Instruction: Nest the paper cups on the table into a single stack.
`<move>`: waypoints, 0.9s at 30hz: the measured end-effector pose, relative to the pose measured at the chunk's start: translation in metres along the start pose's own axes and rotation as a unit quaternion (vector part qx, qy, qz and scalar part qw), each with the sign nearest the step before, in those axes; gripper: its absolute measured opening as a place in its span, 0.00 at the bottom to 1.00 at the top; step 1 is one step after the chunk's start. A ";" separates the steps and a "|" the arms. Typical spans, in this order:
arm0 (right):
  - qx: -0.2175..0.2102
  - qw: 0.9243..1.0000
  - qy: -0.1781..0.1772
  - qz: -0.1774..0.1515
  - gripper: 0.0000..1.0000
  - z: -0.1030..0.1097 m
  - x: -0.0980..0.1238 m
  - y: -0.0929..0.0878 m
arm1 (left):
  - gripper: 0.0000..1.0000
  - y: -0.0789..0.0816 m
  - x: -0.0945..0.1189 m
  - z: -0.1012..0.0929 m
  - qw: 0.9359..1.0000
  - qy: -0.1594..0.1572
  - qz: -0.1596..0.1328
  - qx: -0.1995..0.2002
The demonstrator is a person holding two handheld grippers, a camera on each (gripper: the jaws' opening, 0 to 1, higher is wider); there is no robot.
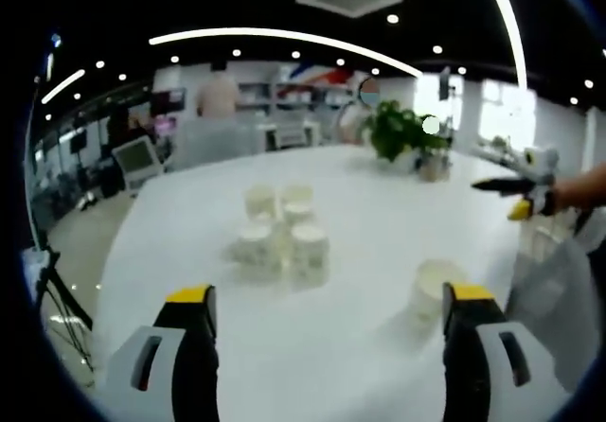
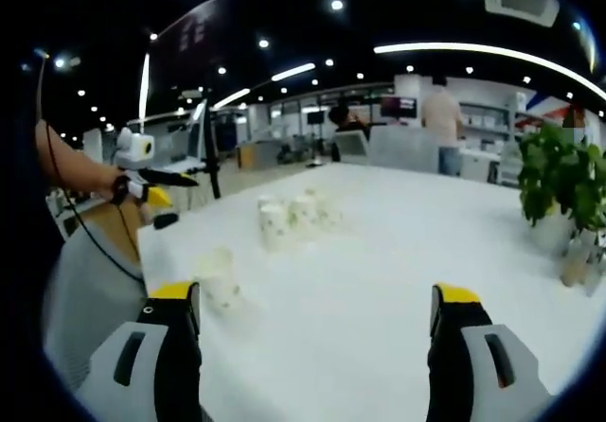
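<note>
1. The left gripper [image 1: 327, 332] hangs above the near part of the white table [image 1: 379, 242], its two yellow-tipped jaws spread wide with nothing between them.
2. The right gripper [image 2: 317, 332] is likewise held over the table, jaws wide apart and empty.
3. In the left gripper view the right gripper comes in from the right edge, held in a hand [image 1: 568, 195] above the table's far side.
4. In the right gripper view the left gripper shows at the left, held by a hand [image 2: 90, 181] off the table's edge.
5. A single paper cup [image 1: 434, 292] stands upright just beside the left gripper's right jaw.
6. A cluster of paper cups [image 1: 279, 233] stands near the middle of the table, close together; their exact count is hard to tell.
7. A potted plant [image 1: 402, 136] sits near the table's far edge.
8. Beyond lie an office with monitors, ceiling lights and people standing.
</note>
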State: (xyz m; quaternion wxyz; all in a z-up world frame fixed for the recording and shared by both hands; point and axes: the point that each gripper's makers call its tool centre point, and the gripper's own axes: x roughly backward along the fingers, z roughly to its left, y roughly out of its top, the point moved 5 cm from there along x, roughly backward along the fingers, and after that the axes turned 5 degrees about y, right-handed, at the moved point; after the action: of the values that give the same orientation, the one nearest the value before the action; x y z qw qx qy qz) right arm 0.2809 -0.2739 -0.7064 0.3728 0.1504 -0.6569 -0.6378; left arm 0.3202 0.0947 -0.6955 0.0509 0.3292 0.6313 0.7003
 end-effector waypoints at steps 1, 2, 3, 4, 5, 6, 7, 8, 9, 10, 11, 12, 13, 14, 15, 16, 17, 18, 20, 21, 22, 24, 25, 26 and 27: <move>-0.003 1.000 -0.002 -0.001 1.00 -0.001 0.000 0.000 | 0.96 0.001 -0.002 0.000 1.000 -0.001 0.000 0.000; -0.005 1.000 -0.003 -0.003 1.00 -0.001 0.000 0.001 | 0.96 0.002 -0.006 -0.001 1.000 -0.007 0.000 0.001; -0.005 1.000 -0.004 -0.006 1.00 -0.001 0.000 0.002 | 0.96 0.002 -0.011 -0.001 1.000 -0.007 0.000 0.002; -0.006 1.000 -0.004 -0.008 1.00 -0.001 0.000 0.003 | 0.96 0.002 -0.014 -0.001 1.000 -0.007 0.000 0.003; -0.006 1.000 -0.005 -0.007 1.00 -0.001 -0.001 0.003 | 0.96 0.002 -0.017 -0.001 1.000 -0.007 0.002 0.004; -0.008 1.000 -0.005 -0.008 1.00 -0.001 -0.001 0.003 | 0.95 0.001 -0.021 0.000 1.000 -0.006 0.002 0.004; -0.008 1.000 -0.005 -0.009 1.00 -0.001 -0.001 0.004 | 0.95 0.001 -0.026 0.001 1.000 -0.006 0.004 0.004; -0.008 1.000 -0.005 -0.010 1.00 0.000 -0.001 0.004 | 0.95 0.002 -0.029 0.001 1.000 -0.004 0.005 0.004; -0.009 1.000 -0.004 -0.011 1.00 0.001 -0.002 0.004 | 0.94 0.002 -0.032 0.002 1.000 -0.003 0.006 0.003; -0.009 1.000 -0.003 -0.010 1.00 0.001 -0.002 0.004 | 0.94 0.002 -0.037 0.003 1.000 -0.002 0.007 0.004; -0.009 1.000 -0.003 -0.010 1.00 0.001 -0.002 0.004 | 0.94 0.002 -0.039 0.003 1.000 -0.002 0.008 0.006; -0.010 1.000 -0.003 -0.009 1.00 0.002 -0.002 0.003 | 0.93 0.002 -0.044 0.004 1.000 -0.002 0.009 0.010; -0.011 1.000 -0.004 -0.008 1.00 0.002 -0.002 0.003 | 0.90 0.002 -0.047 0.004 1.000 -0.005 0.009 0.017; -0.011 1.000 -0.004 -0.008 1.00 0.002 -0.002 0.003 | 0.90 0.002 -0.050 0.003 1.000 -0.008 0.011 0.020; -0.012 1.000 -0.004 -0.010 1.00 0.002 -0.002 0.003 | 0.91 0.002 -0.053 0.003 1.000 -0.009 0.012 0.018; -0.013 1.000 -0.004 -0.010 1.00 0.003 -0.002 0.003 | 0.90 0.001 -0.056 0.002 1.000 -0.012 0.015 0.016; -0.014 1.000 -0.004 -0.009 1.00 0.003 -0.002 0.002 | 0.90 0.001 -0.058 0.001 1.000 -0.014 0.016 0.016; -0.013 1.000 -0.005 -0.008 1.00 0.003 -0.001 0.002 | 0.90 0.001 -0.061 0.001 1.000 -0.015 0.018 0.016; -0.009 1.000 -0.005 -0.003 1.00 0.003 -0.001 -0.001 | 0.89 0.002 -0.065 0.001 1.000 -0.016 0.019 0.016; -0.005 1.000 -0.003 0.002 1.00 0.004 -0.001 -0.002 | 0.89 0.003 -0.068 0.001 1.000 -0.017 0.018 0.017; -0.002 1.000 -0.001 0.003 1.00 0.005 -0.001 -0.003 | 0.87 0.004 -0.070 0.002 0.999 -0.018 0.018 0.019; 0.001 1.000 0.001 0.006 1.00 0.006 -0.001 -0.004 | 0.86 0.003 -0.077 0.002 0.999 -0.018 0.020 0.019; 0.002 1.000 0.001 0.006 1.00 0.006 -0.001 -0.004 | 0.86 0.003 -0.079 0.002 1.000 -0.017 0.021 0.016; 0.001 1.000 0.002 0.006 1.00 0.006 -0.001 -0.005 | 0.85 0.002 -0.082 0.003 1.000 -0.015 0.025 0.012; -0.001 1.000 0.001 0.007 1.00 0.006 -0.001 -0.005 | 0.84 0.001 -0.087 0.003 0.999 -0.013 0.031 0.003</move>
State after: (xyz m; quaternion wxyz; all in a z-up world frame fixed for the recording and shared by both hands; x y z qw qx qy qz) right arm 0.2761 -0.2692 -0.7113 0.3781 0.1463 -0.6569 -0.6357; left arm 0.3893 0.0546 -0.7290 0.0367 0.3580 0.6221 0.6953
